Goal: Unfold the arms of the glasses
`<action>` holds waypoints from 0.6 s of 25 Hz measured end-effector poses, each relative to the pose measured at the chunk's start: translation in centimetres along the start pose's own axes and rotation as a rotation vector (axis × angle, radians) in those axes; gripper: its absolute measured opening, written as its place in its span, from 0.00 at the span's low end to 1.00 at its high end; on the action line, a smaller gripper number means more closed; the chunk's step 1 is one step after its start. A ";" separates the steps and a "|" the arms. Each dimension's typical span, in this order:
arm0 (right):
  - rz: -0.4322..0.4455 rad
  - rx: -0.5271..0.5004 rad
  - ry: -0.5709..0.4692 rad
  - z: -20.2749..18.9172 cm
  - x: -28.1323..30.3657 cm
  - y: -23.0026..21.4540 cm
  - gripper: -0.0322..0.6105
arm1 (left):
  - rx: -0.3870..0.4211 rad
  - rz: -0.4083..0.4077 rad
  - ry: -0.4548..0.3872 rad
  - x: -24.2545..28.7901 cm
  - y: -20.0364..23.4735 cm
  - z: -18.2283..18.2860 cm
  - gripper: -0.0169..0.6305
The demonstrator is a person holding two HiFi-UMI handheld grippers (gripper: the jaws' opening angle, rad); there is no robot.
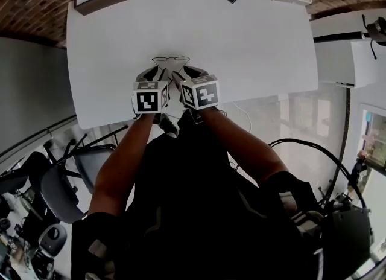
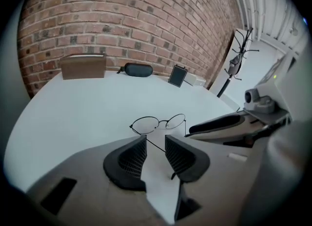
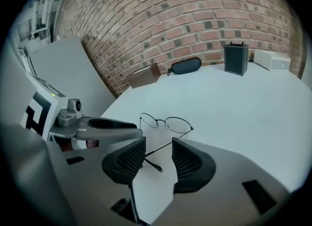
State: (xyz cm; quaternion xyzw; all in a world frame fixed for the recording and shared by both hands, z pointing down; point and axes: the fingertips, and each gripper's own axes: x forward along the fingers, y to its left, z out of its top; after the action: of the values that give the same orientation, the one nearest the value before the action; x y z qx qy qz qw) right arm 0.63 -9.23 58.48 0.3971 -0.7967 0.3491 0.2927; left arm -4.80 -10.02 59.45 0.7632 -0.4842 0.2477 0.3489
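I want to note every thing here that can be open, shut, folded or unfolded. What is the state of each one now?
glasses: arms swung out from the frame, resting on the table, not gripped.
left claw: open; one arm of the glasses runs between its jaws, not pressed.
right claw: open; the other arm runs between its jaws, not pressed.
glasses case: shut.

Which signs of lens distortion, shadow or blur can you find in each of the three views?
Head view: the white table bows at its edges and is evenly lit; left gripper view: the brick wall curves, with black vignetting at the corners; right gripper view: the glasses look sharp, casting barely any shadow.
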 end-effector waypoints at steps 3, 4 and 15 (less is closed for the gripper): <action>-0.004 0.033 0.018 -0.5 0.6 0.0 0.26 | -0.001 -0.005 0.005 0.5 -0.1 -0.1 0.21; -0.009 0.028 0.026 -0.7 0.8 -0.1 0.26 | -0.002 -0.007 0.009 0.6 -0.1 -0.2 0.21; 0.000 -0.022 0.020 -0.8 1.4 -2.0 0.26 | 0.134 -0.019 0.053 1.1 0.5 -0.1 0.21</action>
State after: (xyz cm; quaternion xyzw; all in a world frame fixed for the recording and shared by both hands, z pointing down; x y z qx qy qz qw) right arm 1.74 -10.12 60.63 0.3902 -0.7976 0.3443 0.3050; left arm -4.84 -10.71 60.51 0.7827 -0.4498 0.2962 0.3121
